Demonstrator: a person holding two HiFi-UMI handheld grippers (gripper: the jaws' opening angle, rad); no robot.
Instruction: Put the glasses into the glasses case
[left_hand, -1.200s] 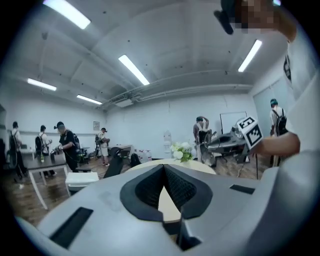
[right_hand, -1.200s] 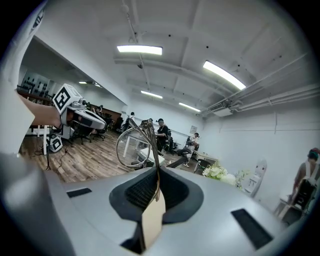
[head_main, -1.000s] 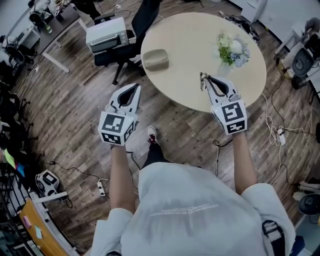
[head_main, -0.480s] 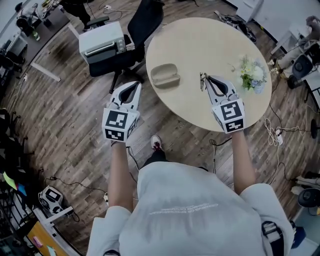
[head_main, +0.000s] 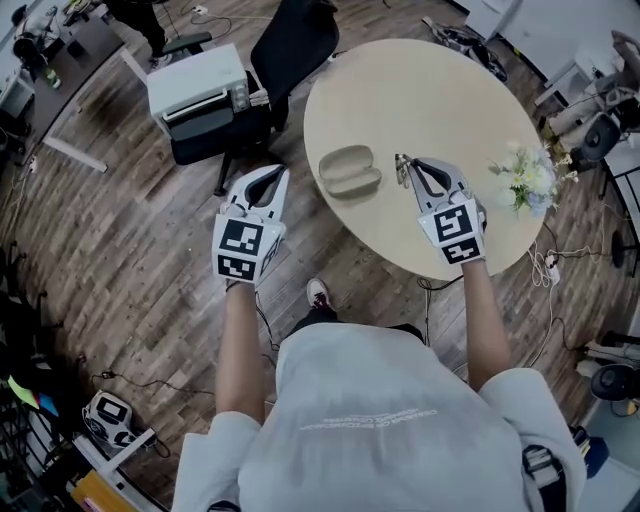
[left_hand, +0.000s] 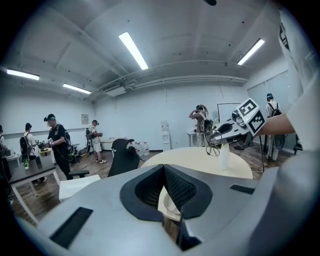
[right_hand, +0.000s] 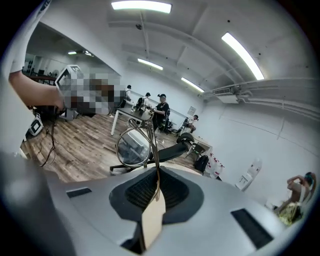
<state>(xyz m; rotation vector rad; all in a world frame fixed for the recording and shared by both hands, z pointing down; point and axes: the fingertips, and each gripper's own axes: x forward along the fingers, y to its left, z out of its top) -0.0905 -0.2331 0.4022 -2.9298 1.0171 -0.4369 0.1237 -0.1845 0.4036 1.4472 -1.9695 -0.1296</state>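
The right claw (head_main: 401, 162) pinches the glasses (right_hand: 134, 146) by one temple above the round tabletop (head_main: 420, 90), just beside the glasses case (head_main: 349, 171). The left claw (head_main: 281, 172), pressed together and empty, hangs over the wooden floor (head_main: 130, 240).

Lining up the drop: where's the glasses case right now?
In the head view the glasses case sits on the round table near its left edge, just left of the right gripper, which holds the glasses.
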